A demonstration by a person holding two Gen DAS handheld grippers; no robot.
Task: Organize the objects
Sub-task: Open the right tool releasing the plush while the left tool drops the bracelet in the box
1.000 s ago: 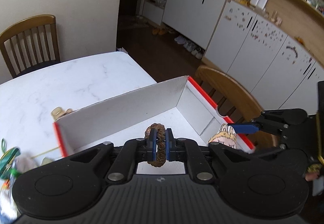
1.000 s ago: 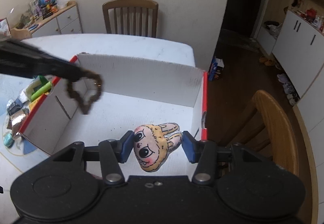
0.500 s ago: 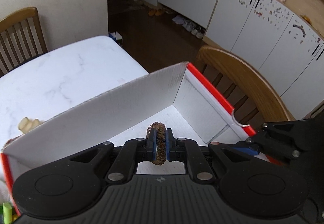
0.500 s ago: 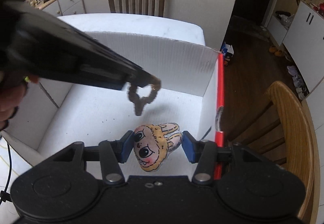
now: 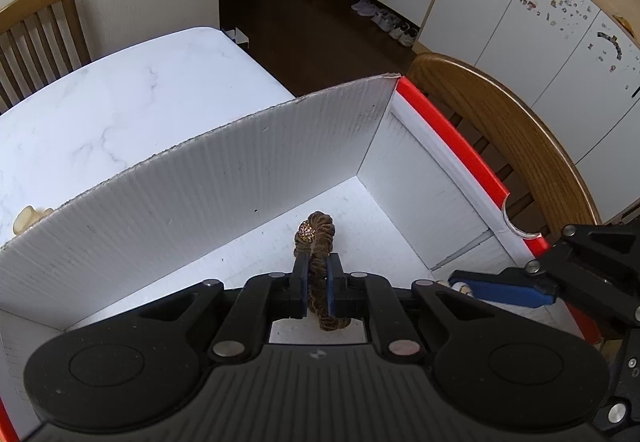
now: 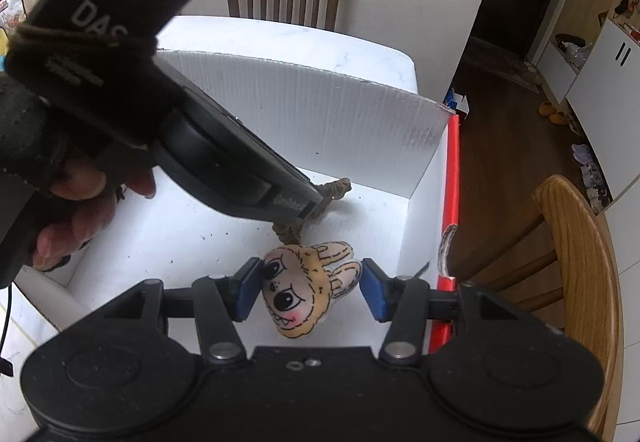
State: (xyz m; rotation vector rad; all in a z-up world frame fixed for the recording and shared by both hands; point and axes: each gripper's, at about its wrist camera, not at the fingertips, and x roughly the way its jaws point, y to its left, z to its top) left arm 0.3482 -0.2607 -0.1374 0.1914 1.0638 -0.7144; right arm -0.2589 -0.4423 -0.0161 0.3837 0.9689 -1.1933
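Inside the white box (image 5: 224, 178) on the table (image 5: 120, 90), the left hand-held gripper (image 5: 317, 288) is clamped on a brown hair tie (image 5: 318, 238); the right hand-held gripper (image 6: 306, 292) (jaws apart) brackets a plush bunny face (image 6: 304, 290), its left pad touching.

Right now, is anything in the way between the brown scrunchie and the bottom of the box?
Nothing visible. The left gripper holds the brown scrunchie inside the white box, over bare floor. The plush face sits apart, between the right gripper fingers.
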